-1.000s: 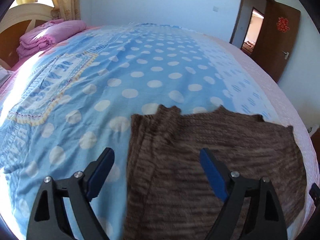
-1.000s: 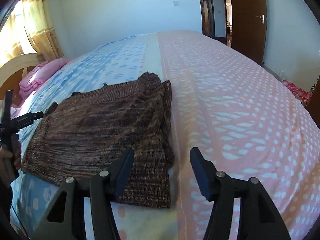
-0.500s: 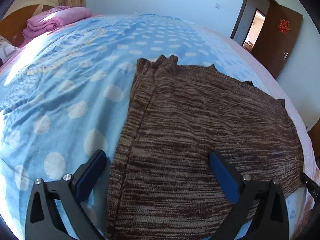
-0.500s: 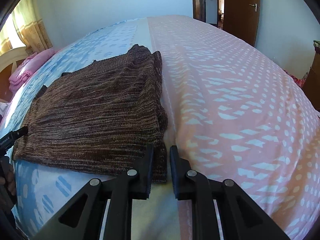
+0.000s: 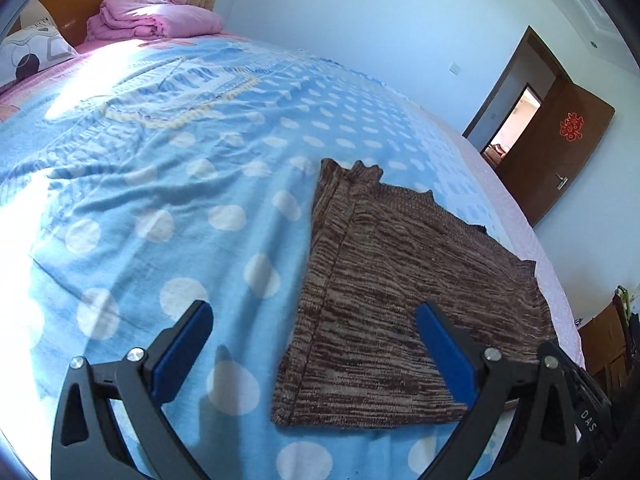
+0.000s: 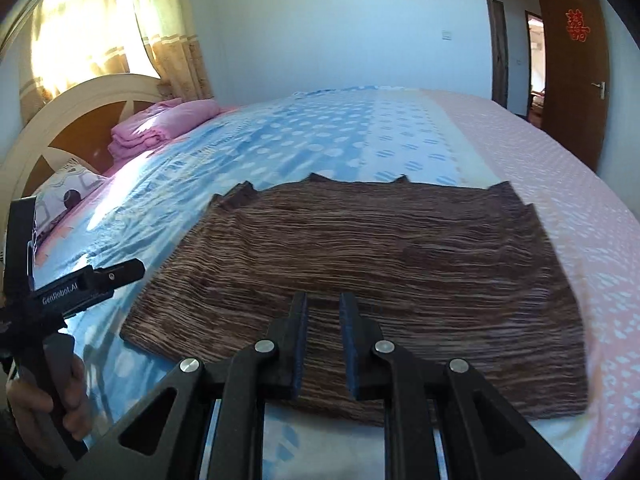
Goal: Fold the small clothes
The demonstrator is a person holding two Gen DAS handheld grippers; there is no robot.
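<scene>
Left hand-held gripper (image 5: 314, 338) spread wide, hovering over near-left corner of brown knit garment (image 5: 404, 300), gripping nothing. Right hand-held gripper (image 6: 323, 344) nearly pressed together at garment's near edge; actual pinch unclear. Garment lies flat on bed (image 5: 168, 184).

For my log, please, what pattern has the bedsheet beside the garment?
Blue bedsheet with white dots; left wrist view.

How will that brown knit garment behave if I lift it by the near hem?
The brown knit garment will probably droop and drag, since it lies limp and flat on the bedspread. Its layered far edge suggests the folds may slide apart. The coarse knit should grip well in the right gripper.
</scene>
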